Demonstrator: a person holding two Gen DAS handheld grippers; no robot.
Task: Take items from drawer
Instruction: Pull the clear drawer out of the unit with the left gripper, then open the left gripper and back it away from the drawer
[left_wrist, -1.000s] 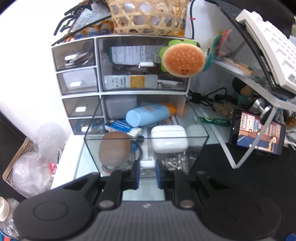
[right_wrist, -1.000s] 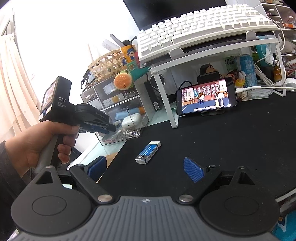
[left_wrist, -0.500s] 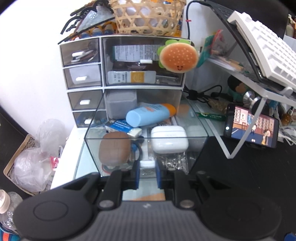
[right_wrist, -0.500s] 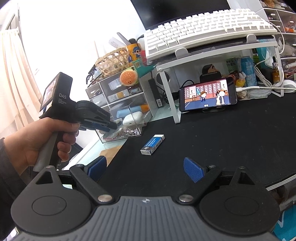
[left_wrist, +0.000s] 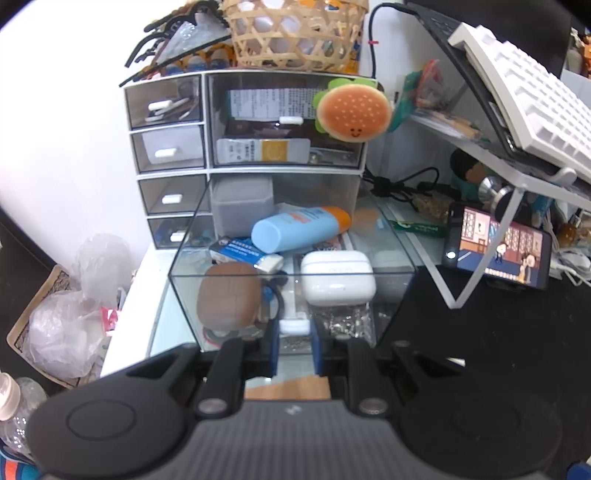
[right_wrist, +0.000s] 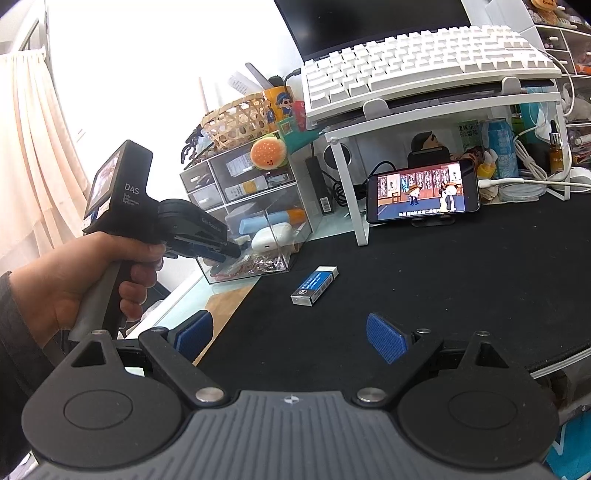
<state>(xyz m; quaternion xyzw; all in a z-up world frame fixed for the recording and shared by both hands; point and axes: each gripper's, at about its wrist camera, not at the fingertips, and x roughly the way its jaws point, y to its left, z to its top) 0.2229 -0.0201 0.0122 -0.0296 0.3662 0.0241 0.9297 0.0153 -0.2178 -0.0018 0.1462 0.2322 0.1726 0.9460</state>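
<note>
Left wrist view: left gripper (left_wrist: 294, 345), angled downward, is clamped on the white handle (left_wrist: 294, 326) of the pulled-out clear drawer (left_wrist: 391, 299); earbud case (left_wrist: 338, 277) lies just beyond.

Right wrist view: right gripper (right_wrist: 291, 336), jaws apart and empty, hovers over the black mat (right_wrist: 443, 277), well right of the drawer, eraser (right_wrist: 314, 285) between.

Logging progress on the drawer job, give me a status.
Left tool shut on drawer handle, drawer pulled out, full. Right tool open, empty, over mat. One eraser already out. Nothing blocking.
</note>
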